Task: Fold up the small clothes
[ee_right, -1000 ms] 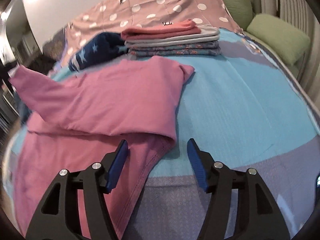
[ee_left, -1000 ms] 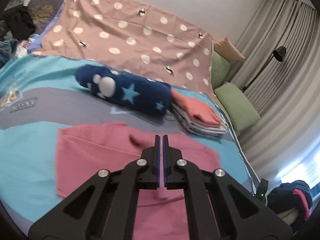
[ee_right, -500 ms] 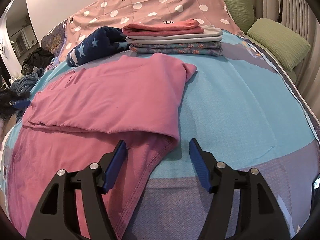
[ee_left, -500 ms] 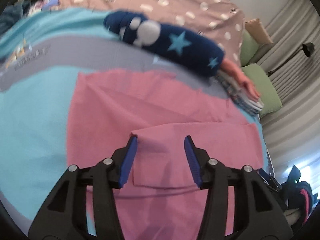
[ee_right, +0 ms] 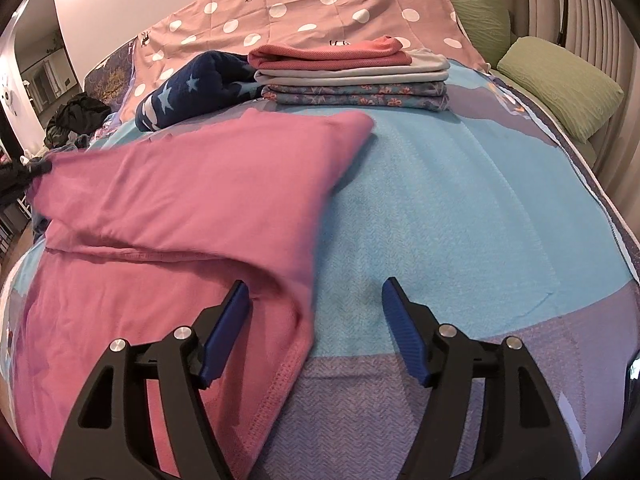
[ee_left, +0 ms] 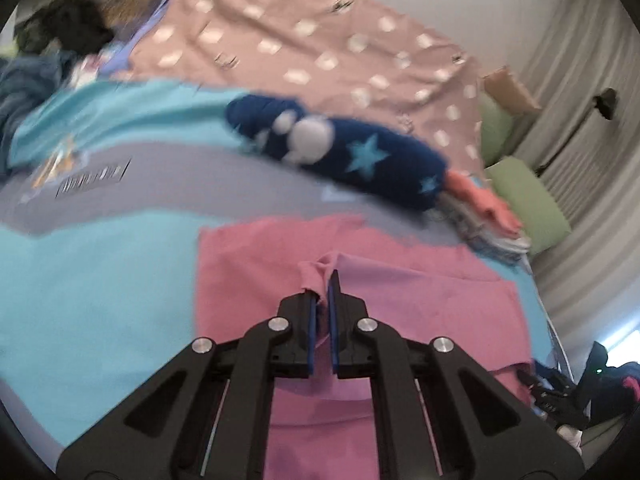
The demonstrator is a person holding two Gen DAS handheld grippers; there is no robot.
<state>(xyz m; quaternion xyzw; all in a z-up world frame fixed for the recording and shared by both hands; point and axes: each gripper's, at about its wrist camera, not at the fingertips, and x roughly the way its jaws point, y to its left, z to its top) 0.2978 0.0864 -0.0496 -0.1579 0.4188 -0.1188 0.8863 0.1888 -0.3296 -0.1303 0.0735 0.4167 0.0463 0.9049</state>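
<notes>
Pink garment — soft matt knit cloth, stitched hem | bedspread — coarse woven blue-and-grey textile | right gripper: matt black plastic arms, ribbed blue pads, shiny metal screws | star-print blanket: fleecy navy.

You've got a plain pink garment on a turquoise blanket with grey bands. Rolled towel: navy, light-blue stars, white shapes. Folded stack: coral top, pale grey middle, grey-purple floral bottom. Back sheet: dusty pink, white polka dots, small dark figures. Pillows green. Gripper pads blue on black frames.
</notes>
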